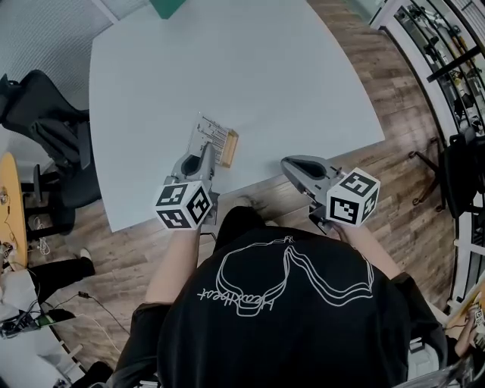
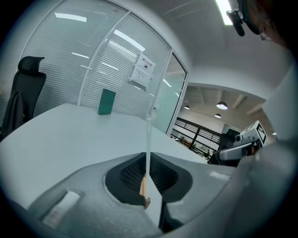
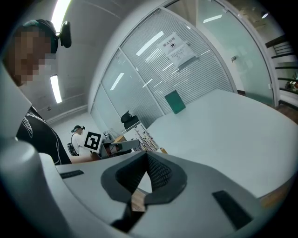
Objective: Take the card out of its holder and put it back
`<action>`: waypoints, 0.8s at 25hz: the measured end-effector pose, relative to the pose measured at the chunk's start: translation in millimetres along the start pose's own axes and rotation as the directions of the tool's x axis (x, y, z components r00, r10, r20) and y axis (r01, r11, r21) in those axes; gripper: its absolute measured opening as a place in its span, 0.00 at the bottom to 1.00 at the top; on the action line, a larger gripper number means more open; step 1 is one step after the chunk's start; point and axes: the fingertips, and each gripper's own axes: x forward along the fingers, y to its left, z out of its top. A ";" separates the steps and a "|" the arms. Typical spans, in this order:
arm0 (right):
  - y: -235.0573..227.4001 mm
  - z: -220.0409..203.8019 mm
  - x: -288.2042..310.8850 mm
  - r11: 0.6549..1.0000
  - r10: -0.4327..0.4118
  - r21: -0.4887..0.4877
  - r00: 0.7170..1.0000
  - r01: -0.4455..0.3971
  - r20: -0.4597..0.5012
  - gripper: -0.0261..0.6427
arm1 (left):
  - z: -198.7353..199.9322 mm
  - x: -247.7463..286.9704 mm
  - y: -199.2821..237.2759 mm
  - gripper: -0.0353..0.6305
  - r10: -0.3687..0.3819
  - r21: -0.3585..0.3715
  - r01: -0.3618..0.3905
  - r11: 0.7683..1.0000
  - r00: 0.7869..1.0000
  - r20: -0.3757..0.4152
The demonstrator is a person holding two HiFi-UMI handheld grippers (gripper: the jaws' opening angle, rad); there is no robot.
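Left gripper: its fingers are clamped on the card, which is seen edge-on between them in the left gripper view as a thin pale line rising from the pads. The wooden holder is noted at one edge of the card, and that edge is seated in it, so card and holder are held together as one unit. In the head view the unit is tilted, with the wooden block on the side toward the right gripper, and it is located over the near part of the pale desk. Whether the holder touches the desk surface cannot be told. In the left gripper view the wooden block appears low between the pads, close to the camera. Right gripper: the fingers are brought together at the tips, and nothing is seen between them. This gripper is positioned at the near desk edge, apart from the card and holder. A green upright object is recorded at the far end of the desk, well apart from both grippers. A black office chair is noted beside the desk on the left.
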 end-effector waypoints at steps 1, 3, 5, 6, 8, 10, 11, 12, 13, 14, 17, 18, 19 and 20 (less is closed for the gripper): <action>-0.4 -0.6 0.1 1.000 -0.002 0.001 1.000 0.002 0.000 0.05 | -1.2 1.3 0.3 0.09 -0.002 0.000 0.002 1.000 1.000 -0.003; -1.1 -1.6 1.5 1.000 -0.005 0.004 1.000 0.005 -0.002 0.05 | -3.0 3.2 1.7 0.09 -0.003 0.003 0.003 1.000 1.000 -0.009; -1.3 -1.4 5.5 1.000 -0.007 0.007 1.000 0.007 -0.004 0.05 | -3.8 4.6 6.2 0.09 -0.001 0.004 0.001 1.000 1.000 -0.014; -1.4 -1.2 7.3 1.000 -0.007 0.008 1.000 0.007 -0.005 0.05 | -3.9 4.9 8.2 0.09 -0.001 0.002 0.001 1.000 1.000 -0.015; -1.1 -1.7 7.9 1.000 -0.006 0.012 1.000 0.006 -0.007 0.05 | -4.4 5.0 9.3 0.09 0.001 0.000 -0.001 1.000 1.000 -0.014; -0.4 -2.6 5.8 1.000 -0.003 0.014 1.000 0.003 -0.007 0.05 | -5.2 5.1 7.3 0.09 0.002 0.003 -0.002 1.000 1.000 -0.014; -0.1 -2.8 4.7 1.000 -0.002 0.014 1.000 0.002 -0.007 0.05 | -5.4 4.9 6.3 0.09 0.003 0.006 -0.003 1.000 1.000 -0.015; 0.2 -2.9 4.0 1.000 -0.002 0.013 1.000 0.002 -0.006 0.05 | -5.4 4.5 5.6 0.09 0.005 0.010 -0.005 1.000 1.000 -0.016; 0.3 -3.2 3.8 1.000 -0.002 0.014 1.000 0.002 -0.006 0.05 | -5.4 4.0 5.5 0.09 0.006 0.014 -0.006 1.000 1.000 -0.017; 0.1 -3.5 3.8 1.000 -0.002 0.014 1.000 0.002 -0.006 0.05 | -5.5 3.7 5.7 0.09 0.008 0.017 -0.007 1.000 1.000 -0.018; -1.2 -3.5 4.4 1.000 -0.002 0.016 1.000 0.002 -0.007 0.05 | -5.8 3.9 7.3 0.09 0.015 0.016 -0.015 1.000 1.000 -0.023; -1.3 -3.1 4.5 1.000 -0.001 0.016 1.000 0.001 -0.008 0.05 | -5.7 4.2 7.9 0.09 0.018 0.014 -0.018 1.000 1.000 -0.024; -1.3 -2.9 4.6 1.000 0.000 0.016 1.000 0.000 -0.008 0.05 | -5.6 4.4 8.4 0.09 0.021 0.012 -0.020 1.000 1.000 -0.024; -1.4 -2.7 4.6 1.000 0.000 0.016 1.000 0.000 -0.009 0.05 | -5.8 4.7 8.9 0.09 0.023 0.011 -0.022 1.000 0.999 -0.025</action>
